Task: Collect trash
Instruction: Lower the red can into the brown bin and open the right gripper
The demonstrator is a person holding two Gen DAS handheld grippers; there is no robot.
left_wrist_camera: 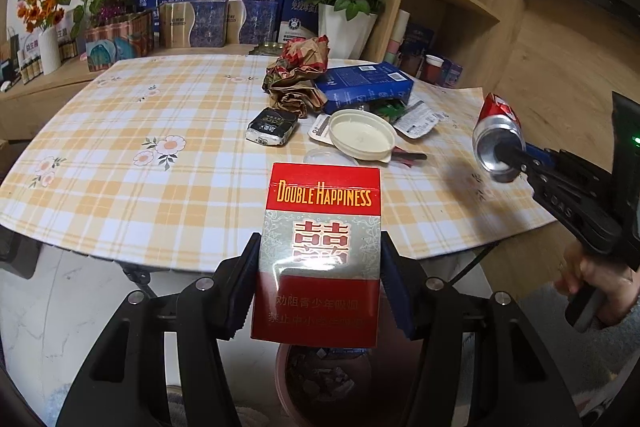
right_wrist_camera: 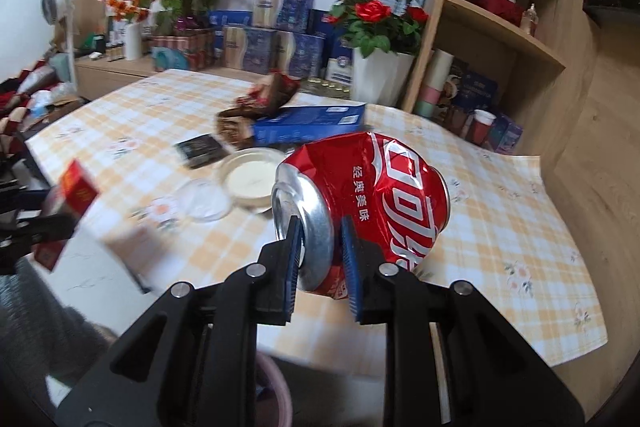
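My left gripper [left_wrist_camera: 320, 267] is shut on a red and silver cigarette pack [left_wrist_camera: 320, 247], held upright past the table's near edge, above a pink bin [left_wrist_camera: 286, 387] on the floor. My right gripper [right_wrist_camera: 320, 247] is shut on the rim of a crushed red cola can [right_wrist_camera: 368, 195], one pad inside the mouth and one outside. In the left wrist view that can [left_wrist_camera: 498, 139] hangs at the right over the table [left_wrist_camera: 140, 107]. On the table lie crumpled brown paper [left_wrist_camera: 300, 75], a blue box [left_wrist_camera: 364, 83], a black packet [left_wrist_camera: 274, 127], a cream lid [left_wrist_camera: 362, 135] and a clear lid [right_wrist_camera: 204, 203].
A white pot of red roses [left_wrist_camera: 344, 27] and stacked gift boxes [left_wrist_camera: 216, 23] stand behind the table. A wooden shelf unit [right_wrist_camera: 500, 27] rises at the right. The pink bin's rim [right_wrist_camera: 276, 387] shows below my right gripper. A person's hand [left_wrist_camera: 592, 275] holds the right gripper's handle.
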